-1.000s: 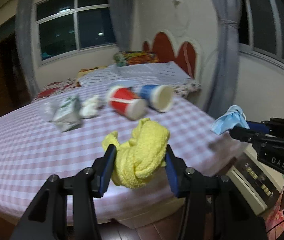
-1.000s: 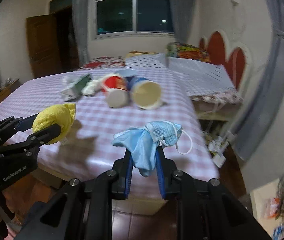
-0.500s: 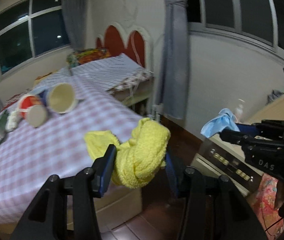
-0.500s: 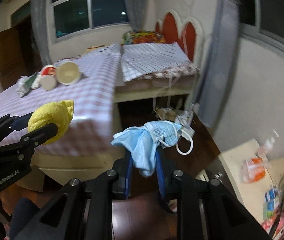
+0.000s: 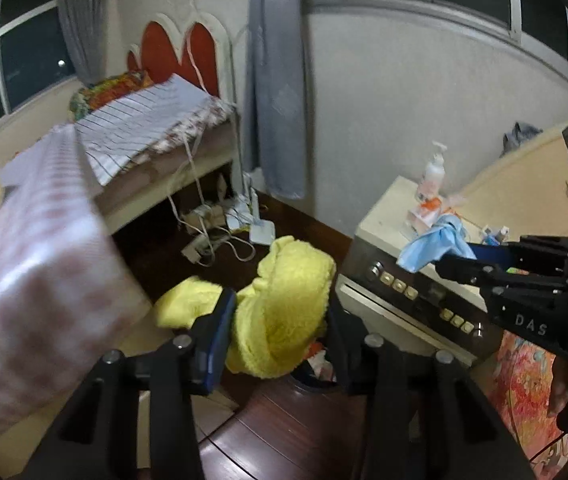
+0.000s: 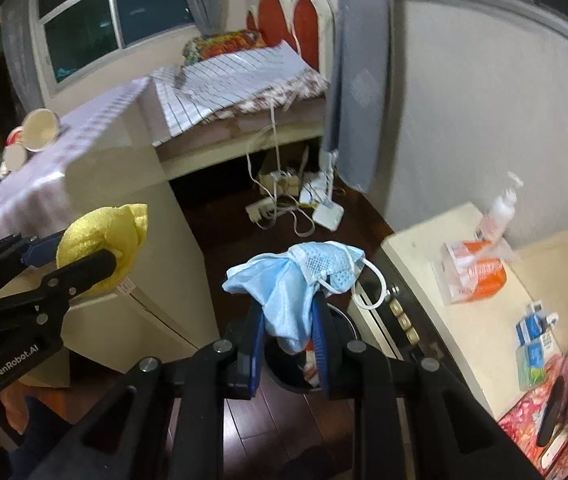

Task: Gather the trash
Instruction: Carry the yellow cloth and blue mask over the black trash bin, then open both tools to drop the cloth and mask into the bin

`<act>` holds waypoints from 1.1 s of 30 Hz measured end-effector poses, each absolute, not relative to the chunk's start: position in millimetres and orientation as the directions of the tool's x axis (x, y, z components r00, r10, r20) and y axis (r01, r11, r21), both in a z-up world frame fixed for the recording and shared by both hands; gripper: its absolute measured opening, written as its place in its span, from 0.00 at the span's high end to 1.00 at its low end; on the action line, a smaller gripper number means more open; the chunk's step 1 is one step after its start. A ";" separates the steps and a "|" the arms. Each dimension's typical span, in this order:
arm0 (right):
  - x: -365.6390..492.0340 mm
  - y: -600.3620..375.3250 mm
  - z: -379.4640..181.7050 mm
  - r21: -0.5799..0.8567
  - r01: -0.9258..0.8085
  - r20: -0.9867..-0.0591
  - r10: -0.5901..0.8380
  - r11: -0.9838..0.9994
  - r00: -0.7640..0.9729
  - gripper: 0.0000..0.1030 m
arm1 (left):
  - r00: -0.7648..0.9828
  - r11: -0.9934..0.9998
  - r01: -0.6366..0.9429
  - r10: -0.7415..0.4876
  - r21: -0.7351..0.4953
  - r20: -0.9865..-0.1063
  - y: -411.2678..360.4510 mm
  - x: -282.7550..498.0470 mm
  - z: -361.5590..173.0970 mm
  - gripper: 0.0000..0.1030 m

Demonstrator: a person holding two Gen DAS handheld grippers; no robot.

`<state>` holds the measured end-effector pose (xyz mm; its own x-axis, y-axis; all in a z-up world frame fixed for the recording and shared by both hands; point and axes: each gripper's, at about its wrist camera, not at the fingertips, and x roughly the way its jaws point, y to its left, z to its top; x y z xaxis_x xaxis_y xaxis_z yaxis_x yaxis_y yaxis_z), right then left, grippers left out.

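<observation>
My left gripper holds a crumpled yellow cloth in the air; its jaws are closing on the cloth between the blue pads. My right gripper is shut on a light blue face mask, whose ear loop hangs to the right. Both hang over a dark round trash bin on the wooden floor, with some scraps inside. The bin is mostly hidden by the cloth in the left wrist view. Each view also shows the other gripper: the right with the mask, the left with the cloth.
The bed with its chequered cover stands left, paper cups lying on it. A cream cabinet with buttons stands right of the bin, bearing a pump bottle and a tissue pack. Cables and power strips lie on the floor beyond.
Both grippers swung right, away from the bed top, and dipped toward the floor with the cloth and mask still held. The bin and cabinet came into view.
</observation>
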<state>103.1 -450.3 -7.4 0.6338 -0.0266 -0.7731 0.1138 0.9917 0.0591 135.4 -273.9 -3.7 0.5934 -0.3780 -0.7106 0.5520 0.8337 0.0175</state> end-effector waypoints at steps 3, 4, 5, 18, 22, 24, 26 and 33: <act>107.9 -466.8 -31.7 0.068 0.130 -0.797 -0.025 0.989 0.604 0.77 | 0.564 0.822 0.570 -0.387 0.005 -0.729 -285.3 143.0 -19.5 0.57; 110.1 -472.9 -42.1 0.074 0.133 -0.805 -0.020 0.988 0.593 0.77 | 0.549 0.816 0.578 -0.394 -0.006 -0.737 -289.9 146.7 -27.6 0.57; 111.5 -476.2 -49.5 0.084 0.135 -0.812 -0.011 0.987 0.584 0.77 | 0.534 0.811 0.585 -0.397 -0.013 -0.746 -294.0 150.2 -35.5 0.57; 148.1 -518.0 -208.5 0.110 0.103 -0.911 0.059 0.989 0.409 0.77 | 0.278 0.744 0.655 -0.401 -0.133 -0.873 -344.0 191.7 -186.7 0.57; 164.2 -521.8 -265.1 0.124 0.070 -0.938 0.094 0.990 0.335 0.77 | 0.209 0.739 0.653 -0.388 -0.168 -0.897 -355.7 206.3 -227.9 0.57; 171.6 -521.3 -286.6 0.129 0.049 -0.945 0.108 0.990 0.310 0.77 | 0.182 0.734 0.657 -0.377 -0.174 -0.908 -362.1 213.3 -247.4 0.57; 180.4 -519.3 -306.3 0.136 0.031 -0.953 0.122 0.990 0.279 0.77 | 0.147 0.733 0.653 -0.372 -0.193 -0.917 -362.3 220.2 -264.7 0.53; 211.5 -500.1 -358.8 0.043 -0.041 -0.974 0.052 0.998 0.222 0.33 | 0.128 0.787 0.596 -0.288 -0.159 -0.949 -350.5 237.6 -307.0 0.28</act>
<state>211.5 -500.1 -358.8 0.2218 0.0515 -0.9737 -0.0411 0.9982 0.0435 237.6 -350.5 -307.0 0.1280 -0.2883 -0.9489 0.5961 0.7870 -0.1587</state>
